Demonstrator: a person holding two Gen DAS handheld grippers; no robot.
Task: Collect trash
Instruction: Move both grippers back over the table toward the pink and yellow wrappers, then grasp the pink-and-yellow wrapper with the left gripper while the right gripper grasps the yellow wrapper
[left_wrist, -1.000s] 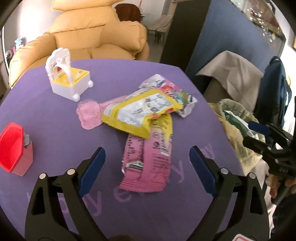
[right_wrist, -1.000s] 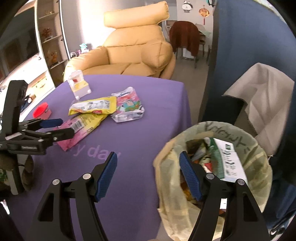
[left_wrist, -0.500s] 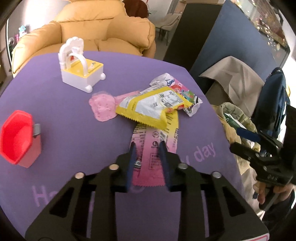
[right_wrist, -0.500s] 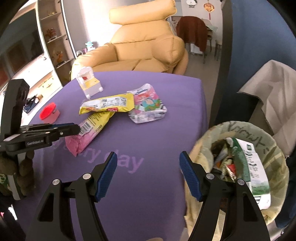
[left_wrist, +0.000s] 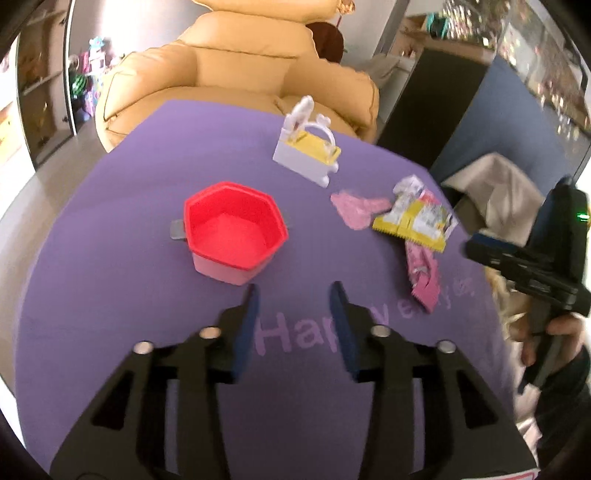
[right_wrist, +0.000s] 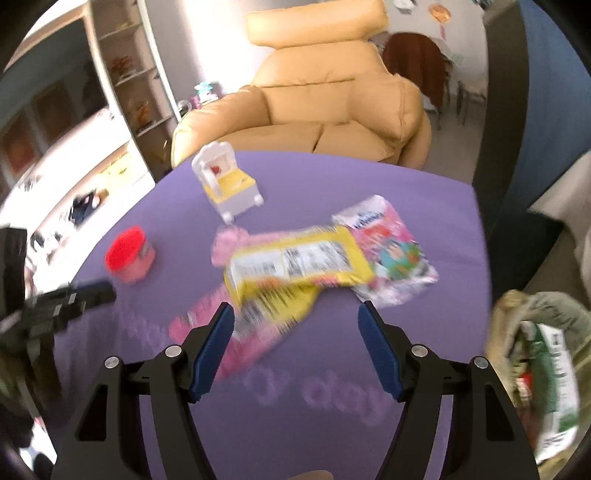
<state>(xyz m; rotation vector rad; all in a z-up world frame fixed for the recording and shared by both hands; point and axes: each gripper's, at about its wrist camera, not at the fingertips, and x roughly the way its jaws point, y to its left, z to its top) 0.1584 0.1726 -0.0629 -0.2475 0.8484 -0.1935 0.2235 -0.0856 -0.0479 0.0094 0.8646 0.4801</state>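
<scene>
Fingers of the left gripper (left_wrist: 293, 317) stand apart with nothing between them, above the purple cloth (left_wrist: 110, 295) just short of a red cup (left_wrist: 234, 236). In this left view the cup sits open side up, with a white-and-yellow toy chair (left_wrist: 306, 147) beyond it. To the right lies the trash: a yellow wrapper (left_wrist: 417, 221) atop a pink wrapper (left_wrist: 424, 277), and a pale pink scrap (left_wrist: 354, 206) just beside them. At the right edge the right gripper (left_wrist: 517, 258) shows, held in a hand (left_wrist: 546, 332); whether it is open cannot be told from here. A tan armchair (left_wrist: 236, 74) stands behind the table.

From the right wrist, the right gripper (right_wrist: 295, 317) has its fingers wide apart and empty, hovering over the blurred wrappers. The yellow wrapper (right_wrist: 295, 262) lies across the pink wrapper (right_wrist: 236, 339), whose lower part is just beside the left fingertip. A white pack with cartoon print (right_wrist: 388, 251) touches the yellow one on its right. The cup (right_wrist: 129, 254) and chair (right_wrist: 229, 184) sit farther off. The bin (right_wrist: 535, 350), lined with a bag and holding rubbish, stands at the right edge off the table. The left gripper (right_wrist: 74, 295) shows at left.
</scene>
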